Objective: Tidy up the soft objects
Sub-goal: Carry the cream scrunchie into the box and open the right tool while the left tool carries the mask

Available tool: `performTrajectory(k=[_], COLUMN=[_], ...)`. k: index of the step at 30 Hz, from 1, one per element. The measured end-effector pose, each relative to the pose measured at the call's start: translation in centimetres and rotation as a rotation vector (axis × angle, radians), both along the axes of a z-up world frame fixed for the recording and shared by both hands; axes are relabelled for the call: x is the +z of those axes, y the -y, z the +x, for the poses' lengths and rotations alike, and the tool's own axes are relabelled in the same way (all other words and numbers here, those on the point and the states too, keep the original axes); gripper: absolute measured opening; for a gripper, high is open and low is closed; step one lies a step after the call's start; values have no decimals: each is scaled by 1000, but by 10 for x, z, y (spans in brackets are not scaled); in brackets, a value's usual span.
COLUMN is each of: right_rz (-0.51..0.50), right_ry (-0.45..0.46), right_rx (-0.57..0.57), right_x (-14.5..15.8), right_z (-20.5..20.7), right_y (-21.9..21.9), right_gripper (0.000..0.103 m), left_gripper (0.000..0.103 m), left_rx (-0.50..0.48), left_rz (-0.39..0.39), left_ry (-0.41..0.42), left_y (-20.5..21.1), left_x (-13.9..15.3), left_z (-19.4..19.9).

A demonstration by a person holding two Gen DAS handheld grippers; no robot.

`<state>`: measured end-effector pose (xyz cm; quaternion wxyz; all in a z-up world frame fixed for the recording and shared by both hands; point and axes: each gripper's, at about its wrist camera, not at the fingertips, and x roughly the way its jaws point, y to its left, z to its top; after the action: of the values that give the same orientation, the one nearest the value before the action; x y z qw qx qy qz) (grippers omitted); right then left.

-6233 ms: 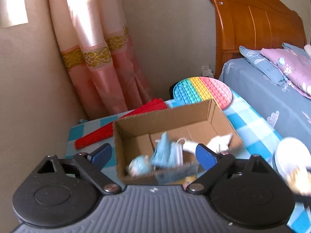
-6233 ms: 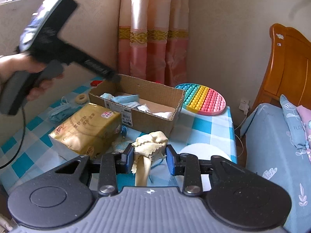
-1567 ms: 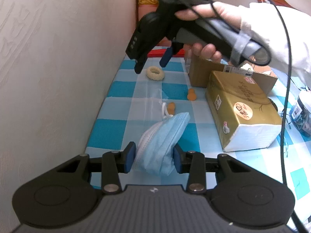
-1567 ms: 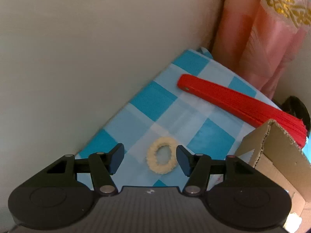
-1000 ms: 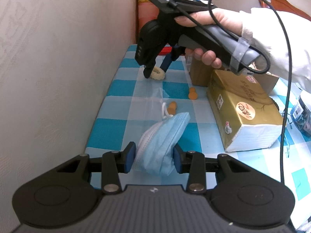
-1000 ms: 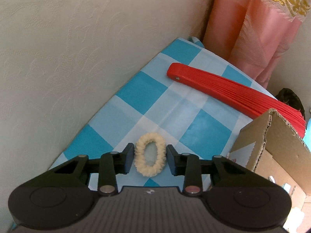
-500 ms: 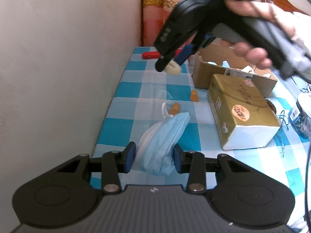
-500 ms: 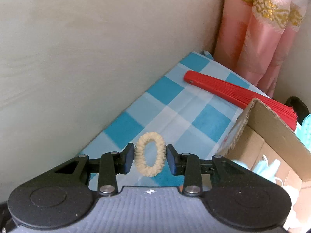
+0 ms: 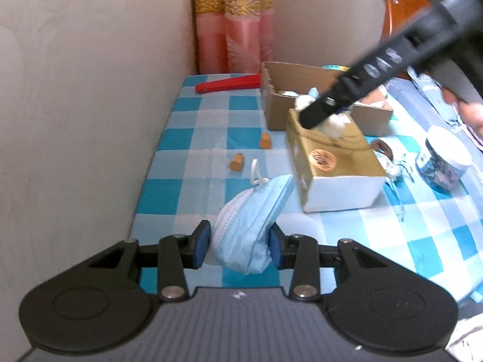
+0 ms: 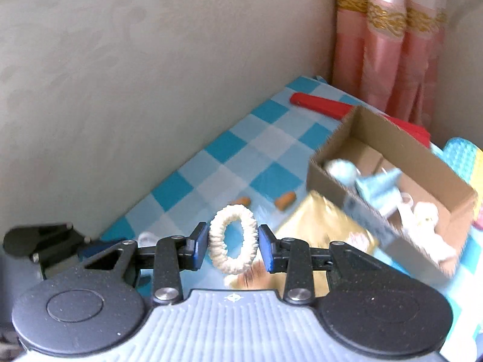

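Both pairs of fingers are clamped on soft things: the left gripper pinches a folded blue face mask low over the checked tablecloth, and the right gripper squeezes a cream hair tie into an oval, lifted clear above the table. Beyond lie a cardboard box with pale soft items inside, a gold tissue pack touching its near side, a red folded fan, and two small orange plugs.
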<state>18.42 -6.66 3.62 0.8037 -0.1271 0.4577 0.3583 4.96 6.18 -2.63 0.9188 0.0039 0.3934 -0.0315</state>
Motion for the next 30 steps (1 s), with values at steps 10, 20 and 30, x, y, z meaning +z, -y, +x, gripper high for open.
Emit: performTrajectory(k=[10,20,30], right_rz=[-3,-20,-52], right_ry=[36,151,145], right_rx=[-123,-305,-415], right_x=[2,17,-4], right_z=[-14,36,115], right_y=[74,131,144], right_gripper=[41,41,70], left_gripper=[39,39,39], left_rx=[-73,-128,-162], left_rz=[-13,-20,-26], left_ry=[31,56,35], left_y=[23,49,60], left_x=[22,29,28], left_z=[13,42,69])
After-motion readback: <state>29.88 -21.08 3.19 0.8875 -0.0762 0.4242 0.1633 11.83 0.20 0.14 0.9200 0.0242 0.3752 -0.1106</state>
